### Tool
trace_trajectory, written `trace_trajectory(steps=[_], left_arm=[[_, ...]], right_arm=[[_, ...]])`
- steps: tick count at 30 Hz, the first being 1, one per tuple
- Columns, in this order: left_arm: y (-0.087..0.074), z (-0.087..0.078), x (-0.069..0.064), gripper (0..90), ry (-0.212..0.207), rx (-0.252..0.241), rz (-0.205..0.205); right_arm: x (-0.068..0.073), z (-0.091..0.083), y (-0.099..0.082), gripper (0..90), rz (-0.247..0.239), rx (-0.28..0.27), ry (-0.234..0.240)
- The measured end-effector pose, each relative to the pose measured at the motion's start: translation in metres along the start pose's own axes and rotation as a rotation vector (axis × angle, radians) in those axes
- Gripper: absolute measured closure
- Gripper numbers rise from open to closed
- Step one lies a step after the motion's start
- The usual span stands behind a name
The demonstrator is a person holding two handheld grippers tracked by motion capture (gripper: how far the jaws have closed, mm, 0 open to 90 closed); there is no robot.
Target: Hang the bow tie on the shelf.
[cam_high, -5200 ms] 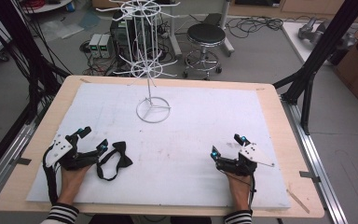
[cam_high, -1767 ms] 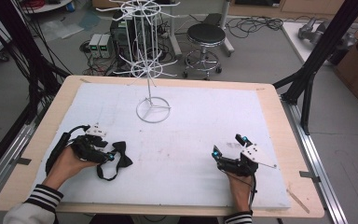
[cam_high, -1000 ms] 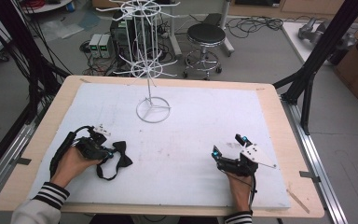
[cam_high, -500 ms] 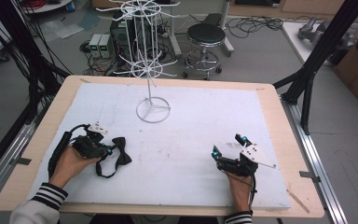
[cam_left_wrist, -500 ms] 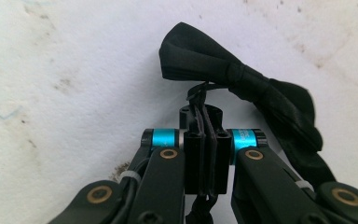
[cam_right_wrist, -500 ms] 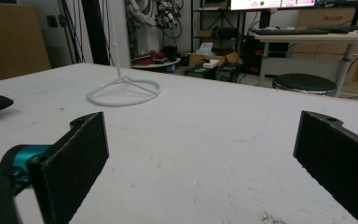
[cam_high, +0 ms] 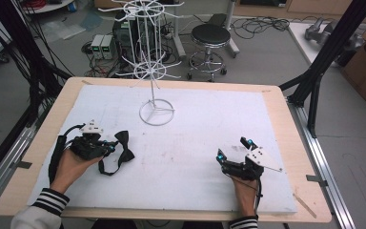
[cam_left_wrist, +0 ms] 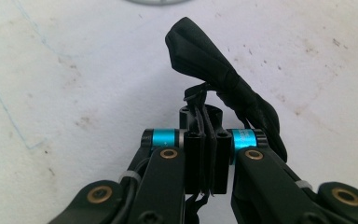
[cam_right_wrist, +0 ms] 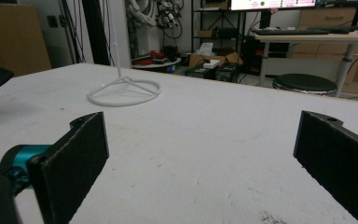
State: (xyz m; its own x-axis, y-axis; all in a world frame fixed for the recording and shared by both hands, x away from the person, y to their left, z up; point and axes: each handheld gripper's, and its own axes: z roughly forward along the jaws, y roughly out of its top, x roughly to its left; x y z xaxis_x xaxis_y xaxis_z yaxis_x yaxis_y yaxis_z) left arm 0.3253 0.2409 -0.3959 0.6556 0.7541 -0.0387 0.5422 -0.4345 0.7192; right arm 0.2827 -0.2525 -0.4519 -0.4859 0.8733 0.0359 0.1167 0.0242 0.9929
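Near the left edge of the desk [cam_high: 276, 102], toward its near-left corner, the person's left hand [cam_high: 69, 164] is holding the left gripper [cam_high: 106, 148] low over the white mat [cam_high: 205, 119] that is covering most of the wooden top. Its cable [cam_high: 56, 151] is looping back along the wrist, and a striped sleeve [cam_high: 47, 202] is showing at the near edge. In the left gripper view the two black jaws are pressing almost flat together, and a thin black strap [cam_left_wrist: 204, 135] is running up through the narrow slit between them, so the gripper is clamping it. The strap belongs to a black bow tie [cam_high: 123, 145], which is lying on the mat just to the right of the jaw tips; one wing [cam_left_wrist: 214, 70] is sticking up and away beyond the jaws, while the rest of the band is curling on the mat toward the near edge.

Toward the far edge, a little left of the middle, a white wire display stand [cam_high: 153, 81] is standing upright on its ring base [cam_high: 157, 112], well apart from both grippers.

Near the right part of the near edge, the right hand [cam_high: 245, 188] is resting the right gripper [cam_high: 232, 149] on the mat. Its jaws are standing wide apart with nothing between them; in the right gripper view the rough black pads [cam_right_wrist: 81, 158] are framing bare mat, and the stand's ring base [cam_right_wrist: 124, 92] is lying farther off to the left.
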Motion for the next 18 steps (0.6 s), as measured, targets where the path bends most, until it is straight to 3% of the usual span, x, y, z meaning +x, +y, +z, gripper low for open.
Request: trace_trajectory(steps=[4, 6, 8, 13, 18], left_arm=[[0.001, -0.003, 0.000, 87.2, -0.001, -0.042, 0.001], [0.002, -0.008, 0.001, 87.2, -0.004, -0.103, -0.008], [0.002, -0.009, 0.001, 87.2, -0.002, -0.121, -0.008], [0.008, -0.018, -0.001, 87.2, 0.011, -0.231, 0.010], [0.018, -0.025, -0.004, 87.2, 0.003, -0.295, 0.017]], right_arm=[[0.000, 0.000, 0.000, 2.1, 0.000, 0.000, 0.000], [0.000, 0.000, 0.000, 2.1, -0.001, 0.001, 0.001], [0.000, 0.000, 0.000, 2.1, 0.000, 0.001, 0.001], [0.000, 0.000, 0.000, 2.1, 0.001, 0.001, -0.001], [0.000, 0.000, 0.000, 2.1, -0.003, 0.001, 0.000]])
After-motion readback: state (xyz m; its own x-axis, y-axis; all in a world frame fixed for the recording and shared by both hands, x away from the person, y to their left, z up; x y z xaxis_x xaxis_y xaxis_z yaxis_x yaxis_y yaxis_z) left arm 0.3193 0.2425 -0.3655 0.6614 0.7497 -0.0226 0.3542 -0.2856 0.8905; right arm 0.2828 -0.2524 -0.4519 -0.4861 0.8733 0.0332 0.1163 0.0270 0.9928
